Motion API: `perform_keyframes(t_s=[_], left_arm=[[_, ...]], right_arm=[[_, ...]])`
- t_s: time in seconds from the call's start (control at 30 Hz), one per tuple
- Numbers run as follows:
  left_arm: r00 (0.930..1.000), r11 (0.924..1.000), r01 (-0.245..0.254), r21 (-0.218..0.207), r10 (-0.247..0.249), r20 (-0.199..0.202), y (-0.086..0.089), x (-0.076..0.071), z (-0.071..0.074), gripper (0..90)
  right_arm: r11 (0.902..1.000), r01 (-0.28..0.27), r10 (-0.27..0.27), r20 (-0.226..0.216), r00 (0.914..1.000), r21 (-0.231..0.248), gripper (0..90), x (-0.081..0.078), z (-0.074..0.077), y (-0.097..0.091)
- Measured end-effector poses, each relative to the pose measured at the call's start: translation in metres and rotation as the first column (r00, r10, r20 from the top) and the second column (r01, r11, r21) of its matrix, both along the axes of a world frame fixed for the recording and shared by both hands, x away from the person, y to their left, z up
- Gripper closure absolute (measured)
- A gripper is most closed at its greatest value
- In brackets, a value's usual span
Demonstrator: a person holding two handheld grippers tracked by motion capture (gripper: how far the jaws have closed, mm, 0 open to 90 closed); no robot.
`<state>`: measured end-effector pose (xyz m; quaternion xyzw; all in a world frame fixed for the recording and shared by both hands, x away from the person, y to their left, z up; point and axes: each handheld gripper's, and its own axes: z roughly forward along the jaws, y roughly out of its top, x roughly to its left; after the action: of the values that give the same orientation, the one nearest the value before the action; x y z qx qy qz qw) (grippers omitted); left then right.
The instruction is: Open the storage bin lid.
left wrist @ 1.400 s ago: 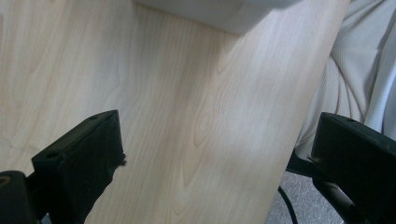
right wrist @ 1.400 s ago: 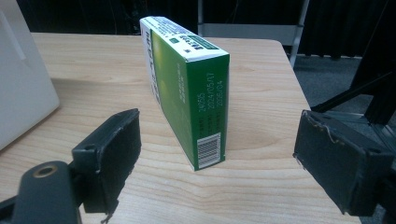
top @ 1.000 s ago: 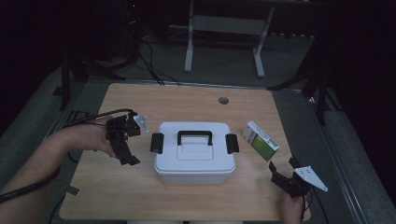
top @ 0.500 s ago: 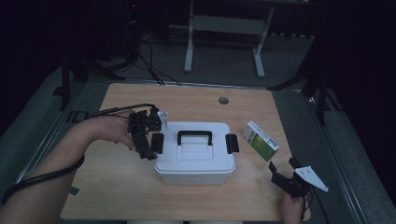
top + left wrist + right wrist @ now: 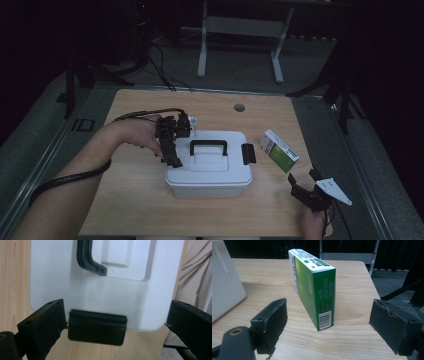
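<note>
A white plastic box (image 5: pixel 209 166) with a black handle (image 5: pixel 208 147) and black side latches stands mid-table. My left gripper (image 5: pixel 172 156) hovers open over the box's left end; its own view looks down on the lid (image 5: pixel 100 290), with the left latch (image 5: pixel 97 327) between its jaws. A green and white carton (image 5: pixel 279 150) stands on its long edge to the right of the box. My right gripper (image 5: pixel 305 186) rests open near the front right corner, apart from the carton (image 5: pixel 313 287), which stands ahead of its spread jaws.
The wooden table (image 5: pixel 135 200) has a round grommet hole (image 5: pixel 239 107) near its back edge. A cable (image 5: pixel 75 175) trails from the left gripper along the forearm. Metal stand legs (image 5: pixel 240 30) rise on the dark floor behind the table. A beige sleeve (image 5: pixel 195 277) shows beside the box.
My left gripper has moved right from the table's left side to above the box's left latch. The right gripper and the carton have stayed put.
</note>
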<state>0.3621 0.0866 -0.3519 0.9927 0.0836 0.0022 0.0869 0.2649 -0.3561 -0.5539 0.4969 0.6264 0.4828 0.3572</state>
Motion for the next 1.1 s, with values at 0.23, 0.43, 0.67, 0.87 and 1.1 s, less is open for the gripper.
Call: perform_keyframes(t_s=[0.23,0.43,0.67,0.87,1.1], left_arm=[[0.9998,0.9998,0.017,0.004,-0.017,-0.001,-0.014,0.009,-0.002,2.4],[0.9998,0.9997,0.022,-0.006,-0.022,0.002,-0.024,0.015,-0.002,2.4],[0.9985,0.9985,0.052,-0.016,-0.052,0.018,-0.035,0.018,-0.001,12.5],[0.9972,0.9974,0.072,-0.006,-0.072,0.021,-0.049,0.022,0.001,22.0],[0.9972,0.9972,0.072,0.019,-0.072,0.019,-0.064,0.030,0.000,31.8]], right_arm=[[1.0000,-0.002,0.002,0.001,1.0000,0.002,14.2,0.000,0.000,0.000],[1.0000,-0.003,0.003,0.002,1.0000,0.000,14.2,0.000,0.000,0.000],[1.0000,-0.005,0.005,0.001,1.0000,0.001,14.2,0.000,0.000,0.000],[1.0000,-0.004,0.004,0.001,1.0000,0.001,14.2,0.000,0.000,0.000],[1.0000,-0.006,0.006,0.002,1.0000,0.005,14.2,0.000,0.000,0.000]])
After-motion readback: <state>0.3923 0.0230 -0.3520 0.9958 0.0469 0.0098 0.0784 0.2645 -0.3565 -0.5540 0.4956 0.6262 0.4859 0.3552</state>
